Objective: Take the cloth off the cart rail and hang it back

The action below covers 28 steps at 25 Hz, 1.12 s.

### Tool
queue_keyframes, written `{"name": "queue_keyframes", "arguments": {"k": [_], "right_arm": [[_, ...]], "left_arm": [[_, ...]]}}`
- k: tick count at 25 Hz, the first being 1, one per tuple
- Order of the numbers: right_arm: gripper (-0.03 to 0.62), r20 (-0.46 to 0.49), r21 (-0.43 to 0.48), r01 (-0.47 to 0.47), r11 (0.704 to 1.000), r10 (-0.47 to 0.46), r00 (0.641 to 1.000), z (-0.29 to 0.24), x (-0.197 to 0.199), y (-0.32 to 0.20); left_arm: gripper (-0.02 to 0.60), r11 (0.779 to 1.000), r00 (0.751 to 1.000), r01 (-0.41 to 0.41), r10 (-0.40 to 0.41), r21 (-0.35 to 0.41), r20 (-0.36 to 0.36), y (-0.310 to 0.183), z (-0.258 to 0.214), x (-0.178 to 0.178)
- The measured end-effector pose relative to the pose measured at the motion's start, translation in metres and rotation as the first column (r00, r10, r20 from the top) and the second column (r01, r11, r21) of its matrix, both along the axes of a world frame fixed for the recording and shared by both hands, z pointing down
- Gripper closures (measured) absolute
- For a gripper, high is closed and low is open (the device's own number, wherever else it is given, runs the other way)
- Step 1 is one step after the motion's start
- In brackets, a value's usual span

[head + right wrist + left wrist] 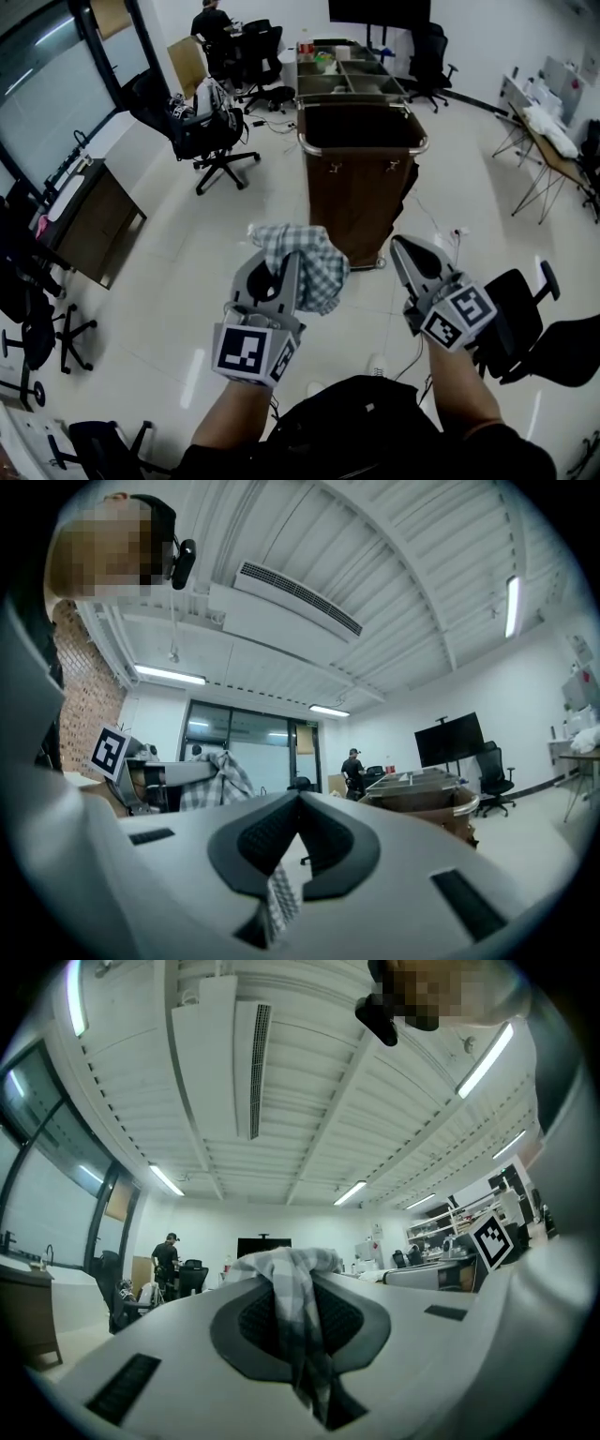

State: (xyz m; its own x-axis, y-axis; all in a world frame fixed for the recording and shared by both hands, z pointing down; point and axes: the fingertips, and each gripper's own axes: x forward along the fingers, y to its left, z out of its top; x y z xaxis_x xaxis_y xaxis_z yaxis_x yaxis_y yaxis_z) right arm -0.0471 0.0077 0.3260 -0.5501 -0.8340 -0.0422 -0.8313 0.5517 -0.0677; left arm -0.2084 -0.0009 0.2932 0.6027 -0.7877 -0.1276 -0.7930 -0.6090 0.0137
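Note:
A grey-and-white checked cloth (314, 262) is bunched in my left gripper (286, 267), which is shut on it; a fold runs down between the pads in the left gripper view, where the cloth (281, 1269) fills the tips. The brown cart (361, 197) with its metal rail (364, 150) stands a little way ahead of both grippers. My right gripper (405, 248) is held beside the left one, jaws shut, apart from the cloth bundle. In the right gripper view, a narrow checked strip (277, 902) shows low in the slot of the right gripper (300, 799); what it belongs to is unclear.
Trays of small items (342, 70) sit on the cart's far end. A black office chair (211, 131) stands left of the cart, another chair (525, 314) close at my right. A dark desk (89, 220) lines the left wall, a folding table (548, 141) the right. A person (211, 28) stands at the back.

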Motion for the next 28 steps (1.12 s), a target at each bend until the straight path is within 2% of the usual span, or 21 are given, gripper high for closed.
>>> {"name": "queue_keyframes", "arguments": {"k": [7,15,21,28], "right_arm": [[0.579,-0.025,0.004,-0.078,0.997,0.079,0.997,-0.002,0.026,0.015],[0.579,-0.013,0.008,-0.124,0.992,0.124,0.992,-0.002,0.061,0.016],[0.579,-0.003,0.016,-0.113,0.993,0.113,0.994,-0.003,0.087,0.005],[0.579,0.012,0.044,-0.071,0.997,0.070,0.997,-0.011,0.131,-0.028]], "left_arm": [[0.552,0.999,0.998,-0.049,0.049,0.004,-0.024,-0.002,0.000,0.017],[0.552,0.997,0.997,-0.071,0.071,-0.006,-0.007,-0.012,0.000,0.045],[0.552,0.997,0.998,-0.070,0.070,-0.010,0.002,-0.021,0.000,0.074],[0.552,1.000,1.000,-0.024,0.024,-0.002,0.018,-0.050,-0.003,0.118]]}}
